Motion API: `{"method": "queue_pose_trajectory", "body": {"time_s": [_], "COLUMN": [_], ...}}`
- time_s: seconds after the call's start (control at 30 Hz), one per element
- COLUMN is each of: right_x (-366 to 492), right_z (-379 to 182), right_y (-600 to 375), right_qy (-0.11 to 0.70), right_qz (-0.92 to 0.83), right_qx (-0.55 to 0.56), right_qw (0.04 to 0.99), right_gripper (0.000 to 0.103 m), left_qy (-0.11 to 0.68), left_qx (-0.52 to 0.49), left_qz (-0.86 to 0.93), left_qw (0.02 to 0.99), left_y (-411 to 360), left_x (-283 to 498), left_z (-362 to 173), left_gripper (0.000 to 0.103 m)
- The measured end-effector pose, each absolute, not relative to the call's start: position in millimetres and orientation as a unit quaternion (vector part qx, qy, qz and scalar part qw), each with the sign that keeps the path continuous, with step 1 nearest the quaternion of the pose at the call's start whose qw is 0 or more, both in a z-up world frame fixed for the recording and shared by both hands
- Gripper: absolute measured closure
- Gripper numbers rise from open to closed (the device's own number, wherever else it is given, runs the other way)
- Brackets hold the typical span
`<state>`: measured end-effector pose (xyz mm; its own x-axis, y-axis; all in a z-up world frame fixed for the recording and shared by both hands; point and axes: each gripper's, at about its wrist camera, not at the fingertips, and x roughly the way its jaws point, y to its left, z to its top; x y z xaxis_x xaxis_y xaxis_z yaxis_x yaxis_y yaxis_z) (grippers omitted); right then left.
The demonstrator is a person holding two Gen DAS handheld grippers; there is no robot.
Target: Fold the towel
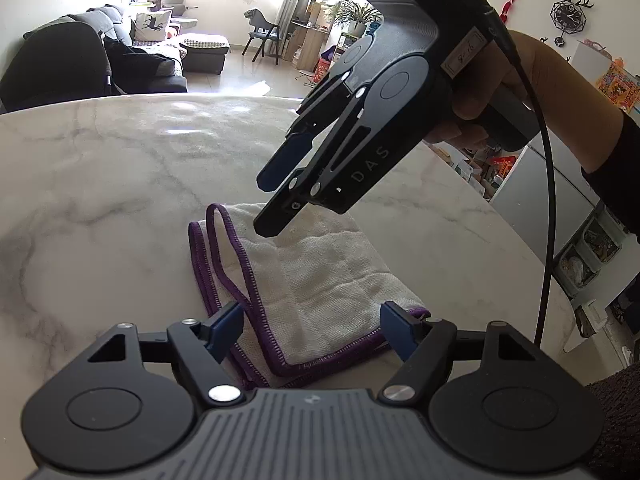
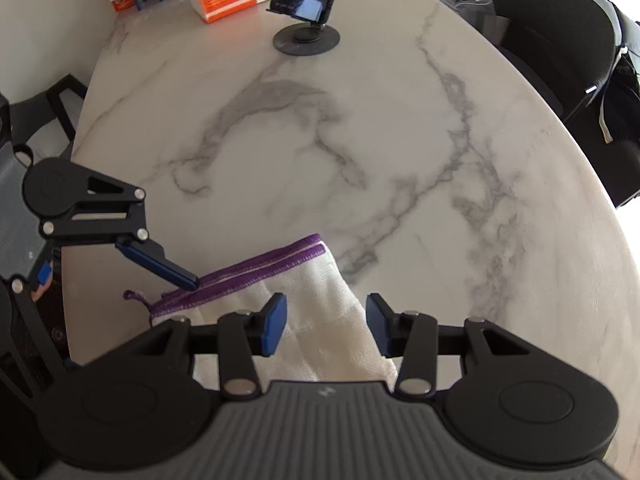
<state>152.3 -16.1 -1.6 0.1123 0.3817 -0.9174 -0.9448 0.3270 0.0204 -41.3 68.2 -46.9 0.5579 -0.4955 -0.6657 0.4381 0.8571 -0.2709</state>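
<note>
Both grippers, left gripper (image 1: 310, 334) and right gripper (image 2: 326, 330), hover wide and empty above the towel (image 1: 320, 276), which lies folded on the table (image 1: 120, 184); folding looks nearly finished.

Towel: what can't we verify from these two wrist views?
- Left wrist view: the towel near corner is hidden under the left gripper body; layer count unclear.
- Same view: whether the right gripper lower fingertip touches the cloth cannot be told.
- Right wrist view: the towel's near part is hidden behind the right gripper's body.
</note>
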Motion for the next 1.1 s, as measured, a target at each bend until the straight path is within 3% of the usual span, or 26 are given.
{"method": "queue_pose_trajectory", "body": {"time_s": [0.63,0.87,1.1], "right_x": [168.2,161.9,151.9], "right_z": [-28.1,-25.8,-16.3], "right_y": [1.1,-5.5,-19.3], "right_qy": [0.452,0.429,0.396], "right_qz": [0.55,0.565,0.574], "right_qx": [-0.337,-0.335,-0.329], "right_qw": [0.616,0.62,0.637], "right_gripper": [0.061,0.082,0.089], "left_qy": [0.413,0.412,0.405], "left_qx": [-0.028,-0.026,-0.036], "left_qz": [-0.239,-0.237,-0.218], "left_qw": [0.878,0.879,0.887], "left_y": [62.5,61.7,69.6], "left_x": [-39.7,-41.7,-40.2], "left_z": [-57.4,-56.4,-48.5], "left_gripper": [0.032,0.032,0.031]}}
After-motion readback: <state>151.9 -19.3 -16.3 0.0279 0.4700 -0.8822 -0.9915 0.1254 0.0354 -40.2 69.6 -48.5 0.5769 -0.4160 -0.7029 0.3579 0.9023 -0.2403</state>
